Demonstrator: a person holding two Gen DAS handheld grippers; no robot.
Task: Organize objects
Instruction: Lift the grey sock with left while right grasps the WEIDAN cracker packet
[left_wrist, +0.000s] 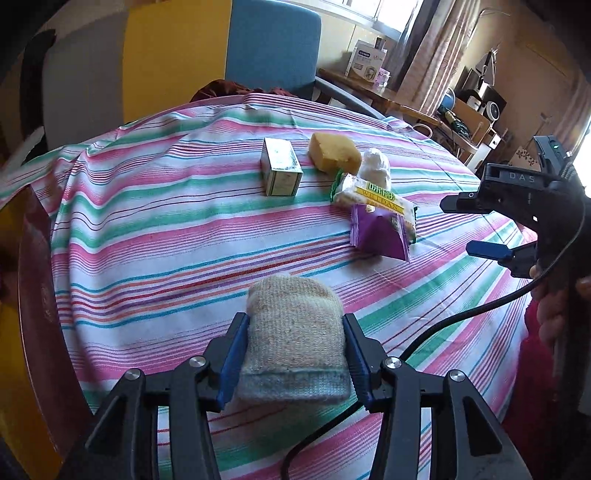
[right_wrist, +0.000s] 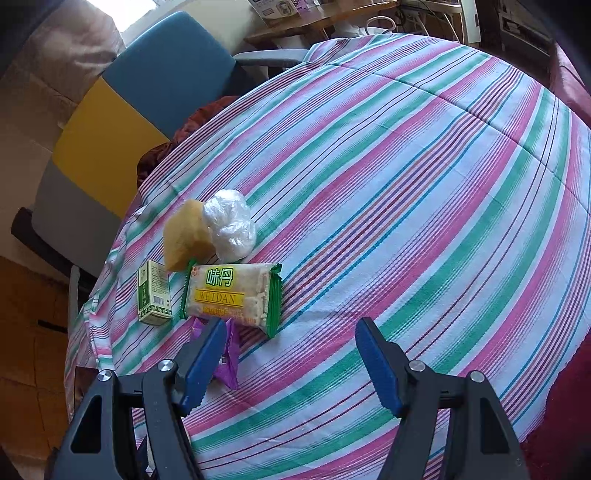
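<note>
Nearest to me, left gripper (left_wrist: 293, 354) is clamped on a rolled knit sock (left_wrist: 293, 332), blue pads pressing both sides, roll bulging a bit above them. I can't tell if it's lifted or resting on the striped cloth (left_wrist: 147, 221). A black cable (left_wrist: 461, 321) runs under the left jaws toward the other tool.

Right gripper (right_wrist: 291, 354) hangs empty, jaws apart, nothing between them. Its left finger sits over the purple wrapper (right_wrist: 225, 363), whether touching it I can't say.

Further out, the pile: Weidan snack pack (right_wrist: 231, 293) lying partly on the purple wrapper, small green box (right_wrist: 155, 295) just beside it and standing apart, yellow sponge (right_wrist: 186, 236) and white plastic bundle (right_wrist: 231, 229) behind, touching each other. Blue chair (left_wrist: 273, 48) past the table edge.

Risks as I judge them:
- sock is soft, so the grip may slide or the roll could unfurl when I move it
- setting it into the pile could knock the green box over or shove the light wrappers
- cable could drag across the cloth and snag it
- right tool sits close to the pile, so both hands could collide there.
</note>
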